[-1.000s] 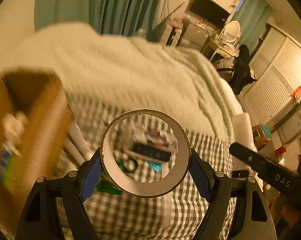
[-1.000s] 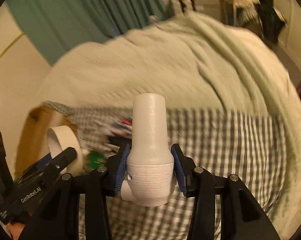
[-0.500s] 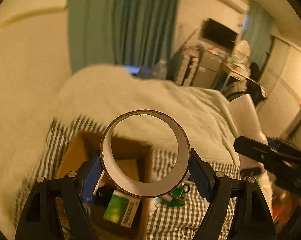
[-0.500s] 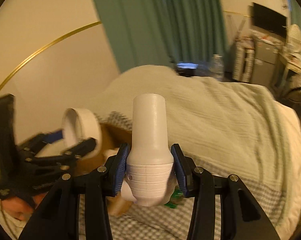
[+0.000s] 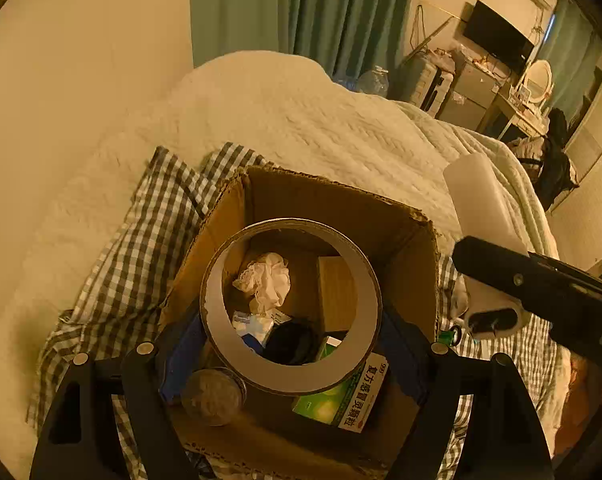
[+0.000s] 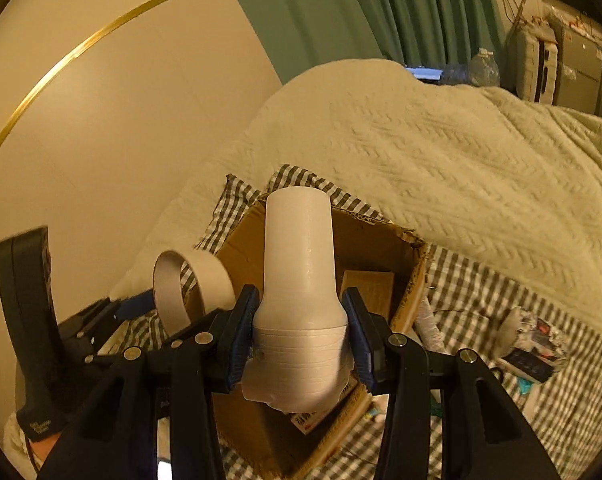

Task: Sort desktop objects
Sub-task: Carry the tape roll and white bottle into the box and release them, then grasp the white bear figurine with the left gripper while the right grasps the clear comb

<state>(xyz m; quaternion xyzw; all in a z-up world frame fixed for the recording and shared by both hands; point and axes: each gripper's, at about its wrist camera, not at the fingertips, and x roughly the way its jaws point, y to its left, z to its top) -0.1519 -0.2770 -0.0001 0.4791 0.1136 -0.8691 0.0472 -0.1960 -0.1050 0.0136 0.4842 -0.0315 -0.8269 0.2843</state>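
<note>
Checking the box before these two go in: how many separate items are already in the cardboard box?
At least 5: crumpled tissue, wooden block, green medicine box, round jar, dark object with pale packets beside it. The tape roll blocks part of the cardboard box; more may hide.

Box: the cardboard box [image 5: 405, 240] sits on the checked cloth [image 5: 141, 240], which lies on the bed [image 5: 301, 120].
In the box: crumpled tissue [image 5: 267, 280], medicine carton [image 5: 353, 400], round jar [image 5: 213, 396].
Above the box: tape roll [image 5: 291, 376] in left tongs [image 5: 291, 344]; white bottle [image 6: 301, 280] in right tongs [image 6: 301, 344].
Right of the box: small clutter [image 6: 533, 344] on the cloth.
</note>
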